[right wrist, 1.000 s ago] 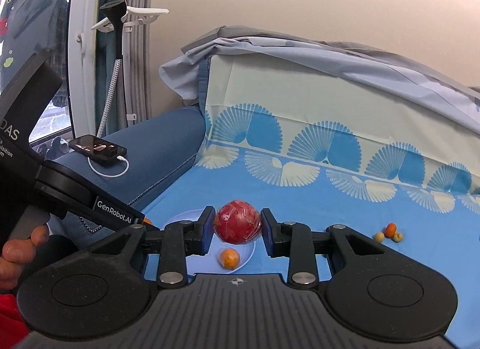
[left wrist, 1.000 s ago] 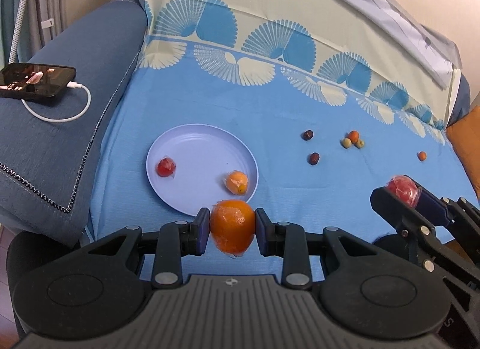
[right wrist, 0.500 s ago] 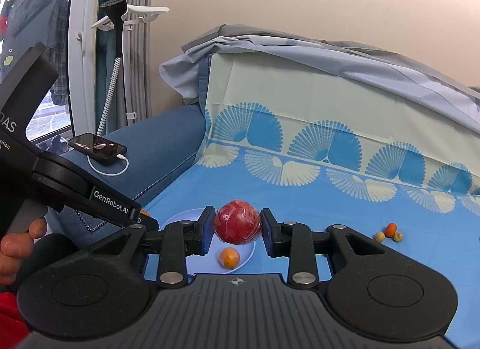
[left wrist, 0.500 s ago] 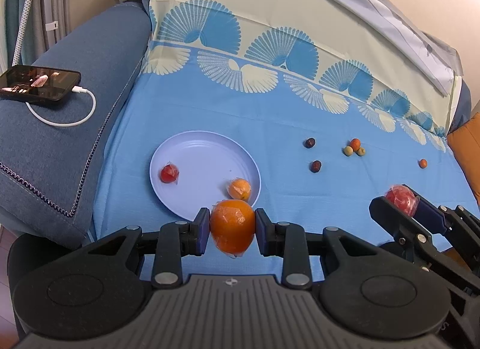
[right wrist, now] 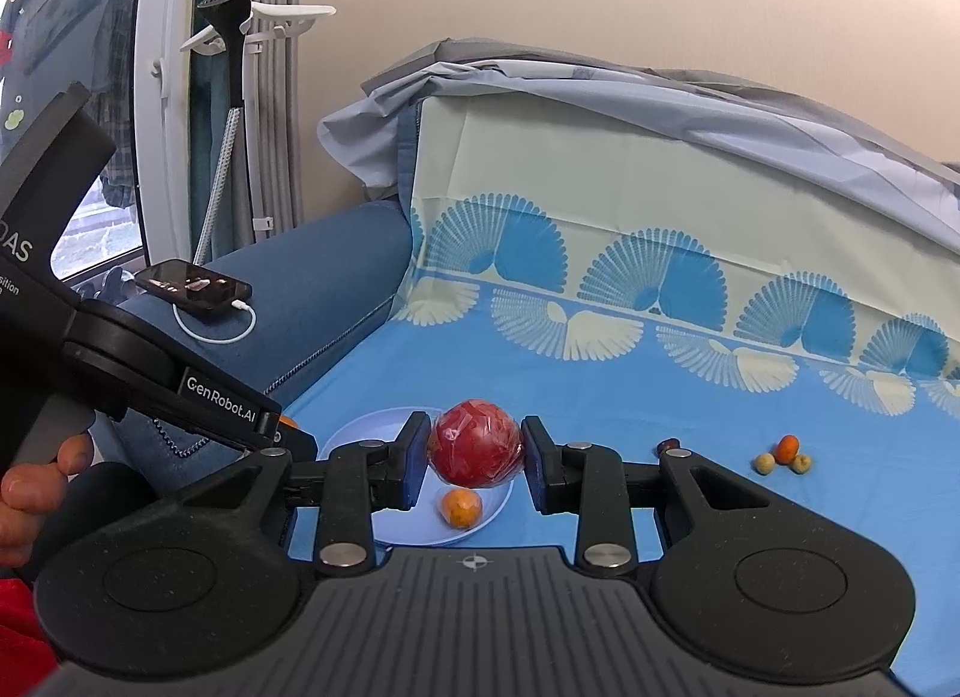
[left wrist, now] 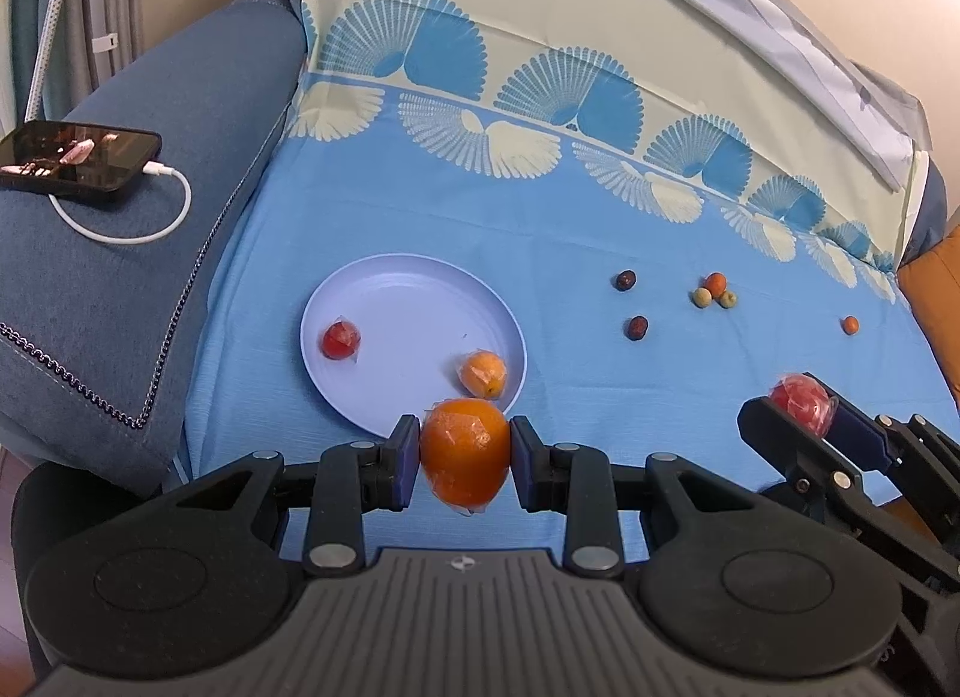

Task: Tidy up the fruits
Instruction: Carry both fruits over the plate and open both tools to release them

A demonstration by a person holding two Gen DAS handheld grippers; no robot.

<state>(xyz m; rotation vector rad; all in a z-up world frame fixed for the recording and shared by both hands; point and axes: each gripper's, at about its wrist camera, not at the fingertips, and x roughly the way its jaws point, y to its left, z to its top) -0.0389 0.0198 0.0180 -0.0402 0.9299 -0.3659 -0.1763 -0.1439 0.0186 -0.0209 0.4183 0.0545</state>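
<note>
A blue sofa (left wrist: pixel 138 253) carries a blue cloth (left wrist: pixel 600 229) with fan prints, spread over its seat and back. On the armrest lies a phone (left wrist: pixel 78 157) with a white cable (left wrist: pixel 129 229) plugged in.

A pale plate (left wrist: pixel 414 301) sits on the cloth at the seat's left. On it lie a small wrapped red fruit (left wrist: pixel 340 340) near the left rim and a small wrapped orange fruit (left wrist: pixel 483 374) near the right rim.

The left tool (left wrist: pixel 465 454) is closed on a large wrapped orange (left wrist: pixel 465 451), held above the cloth just before the plate's near rim. The right tool (right wrist: pixel 476 460) is closed on a wrapped red apple (right wrist: pixel 476 451), held above the cloth to the right of the plate.

Loose on the cloth, well right of the plate: 2 dark fruits (left wrist: pixel 625 280), a cluster of 3 small fruits (left wrist: pixel 714 290), touching, 1 orange and 2 pale, and 1 tiny orange fruit (left wrist: pixel 849 325) farther right.
</note>
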